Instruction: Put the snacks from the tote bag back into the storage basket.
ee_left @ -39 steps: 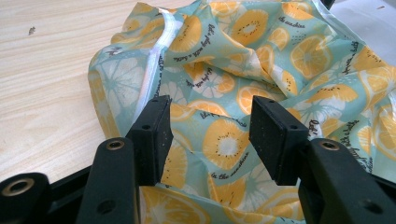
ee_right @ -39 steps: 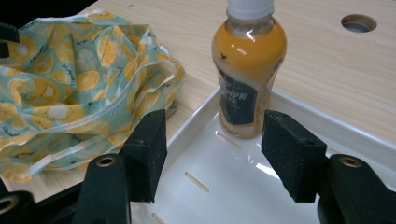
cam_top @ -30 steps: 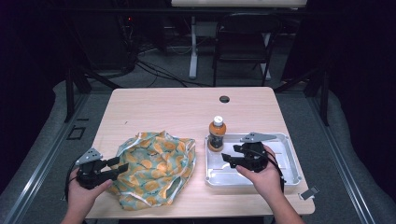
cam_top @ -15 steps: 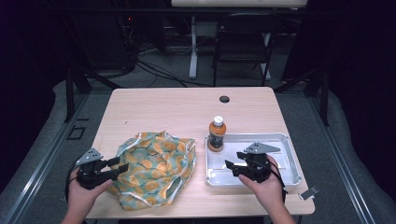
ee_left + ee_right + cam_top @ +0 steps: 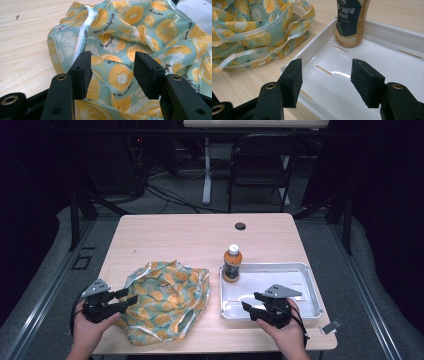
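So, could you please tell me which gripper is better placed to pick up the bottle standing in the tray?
Probably the right gripper: it hangs over the tray, jaws open and pointing towards the bottle. The left gripper sits across the table at the cloth bag.

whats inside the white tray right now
A bottle with an orange cap stands upright in the far left corner of the tray. The rest of its floor looks bare, though the right claw, open over the near edge, hides a patch of it.
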### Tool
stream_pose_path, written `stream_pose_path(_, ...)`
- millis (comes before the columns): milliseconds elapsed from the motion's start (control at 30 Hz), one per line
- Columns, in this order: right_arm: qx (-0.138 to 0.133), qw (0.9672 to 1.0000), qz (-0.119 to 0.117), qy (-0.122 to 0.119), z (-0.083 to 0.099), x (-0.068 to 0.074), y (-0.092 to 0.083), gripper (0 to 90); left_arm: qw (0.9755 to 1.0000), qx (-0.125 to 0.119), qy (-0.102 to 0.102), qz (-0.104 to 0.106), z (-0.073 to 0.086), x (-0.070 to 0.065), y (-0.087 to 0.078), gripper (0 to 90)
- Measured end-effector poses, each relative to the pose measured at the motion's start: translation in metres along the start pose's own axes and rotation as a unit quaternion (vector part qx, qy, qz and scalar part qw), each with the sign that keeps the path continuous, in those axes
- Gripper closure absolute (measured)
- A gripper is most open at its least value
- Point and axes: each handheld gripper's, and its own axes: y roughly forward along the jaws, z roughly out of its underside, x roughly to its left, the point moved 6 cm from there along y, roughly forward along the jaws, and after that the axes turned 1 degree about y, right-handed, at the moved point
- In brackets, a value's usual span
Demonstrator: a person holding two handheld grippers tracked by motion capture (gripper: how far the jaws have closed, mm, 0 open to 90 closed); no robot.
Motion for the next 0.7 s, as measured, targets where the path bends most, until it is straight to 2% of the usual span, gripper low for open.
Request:
stream_pose_path(400, -0.022, 0.9997, -0.003, 0.007, 0.011, 0.006, 0.001, 42.3, 1.0000, 0.001, -0.001, 0.001, 0.000, 0.000, 0.001, 48.7)
stream_pose_path(433, -0.016, 0.9999, -0.003, 0.003, 0.012, 0.005, 0.001, 42.3, 1.0000, 0.001, -0.001, 0.001, 0.000, 0.000, 0.000, 48.8)
stream_pose_path(600, -0.018, 0.9996, -0.009, 0.017, 0.018, 0.008, 0.007, 42.2, 1.0000, -0.001, -0.001, 0.000, 0.000, 0.000, 0.000, 48.6)
stream_pose_path(700, -0.026, 0.9995, -0.011, 0.016, 0.017, 0.009, 0.008, 42.2, 1.0000, 0.001, 0.000, 0.001, 0.000, 0.000, 0.001, 48.5)
